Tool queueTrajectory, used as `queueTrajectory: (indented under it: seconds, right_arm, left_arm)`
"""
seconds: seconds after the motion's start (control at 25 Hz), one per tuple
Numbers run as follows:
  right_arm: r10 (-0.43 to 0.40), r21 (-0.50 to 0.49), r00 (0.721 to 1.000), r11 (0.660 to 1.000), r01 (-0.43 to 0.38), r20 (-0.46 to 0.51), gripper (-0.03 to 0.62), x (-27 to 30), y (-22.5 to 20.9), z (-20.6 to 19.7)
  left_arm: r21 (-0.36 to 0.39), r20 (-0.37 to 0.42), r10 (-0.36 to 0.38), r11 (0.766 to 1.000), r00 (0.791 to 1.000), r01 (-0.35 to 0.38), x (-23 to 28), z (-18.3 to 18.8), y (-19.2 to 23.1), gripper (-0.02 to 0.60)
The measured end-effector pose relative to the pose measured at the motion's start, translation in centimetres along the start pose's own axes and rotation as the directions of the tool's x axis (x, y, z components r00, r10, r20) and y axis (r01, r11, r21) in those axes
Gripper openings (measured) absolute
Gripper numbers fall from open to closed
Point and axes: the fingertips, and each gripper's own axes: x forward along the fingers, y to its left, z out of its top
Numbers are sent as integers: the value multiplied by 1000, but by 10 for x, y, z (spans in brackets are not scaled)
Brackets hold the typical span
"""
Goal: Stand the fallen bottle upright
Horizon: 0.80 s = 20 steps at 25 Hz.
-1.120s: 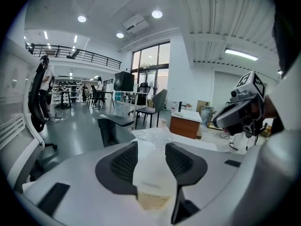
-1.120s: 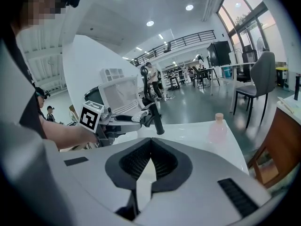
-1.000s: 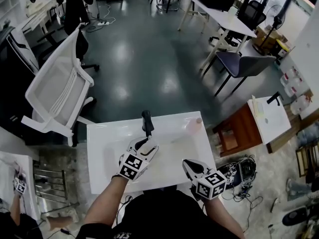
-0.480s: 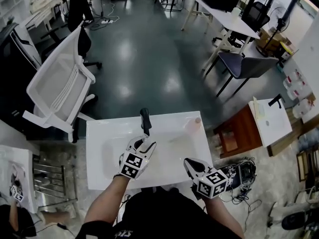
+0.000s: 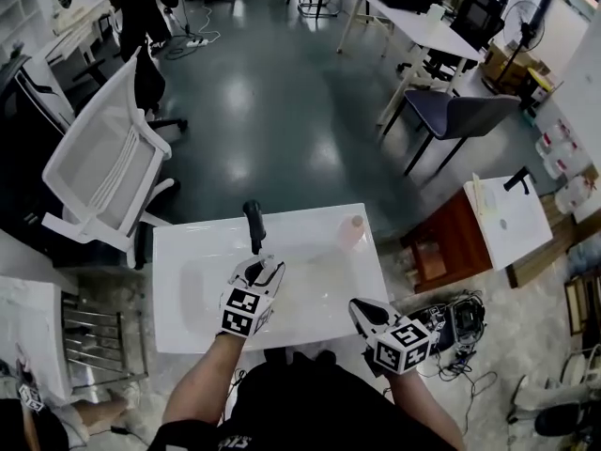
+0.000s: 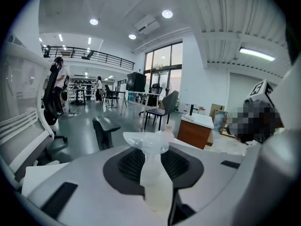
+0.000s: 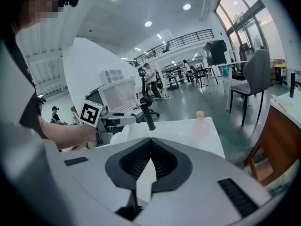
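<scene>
Left gripper [image 5: 260, 269] jaws just closed, now pinching clear bottle [image 6: 153, 173] over table [image 5: 188, 252]; right gripper [image 5: 362, 310] closed, empty; standing it upright remains.

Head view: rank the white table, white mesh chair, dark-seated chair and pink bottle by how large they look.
1. white table
2. white mesh chair
3. dark-seated chair
4. pink bottle
The table lies nearest the camera, which enlarges it.
</scene>
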Motion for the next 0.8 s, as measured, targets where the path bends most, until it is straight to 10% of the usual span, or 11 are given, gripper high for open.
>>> queueTrajectory:
  seconds: [0.8]
  right_arm:
    - [-157, 134, 981, 981, 141, 113, 14, -98, -75, -20]
  left_arm:
    - [153, 151, -332, 938, 931, 310, 59, 154, -178, 112]
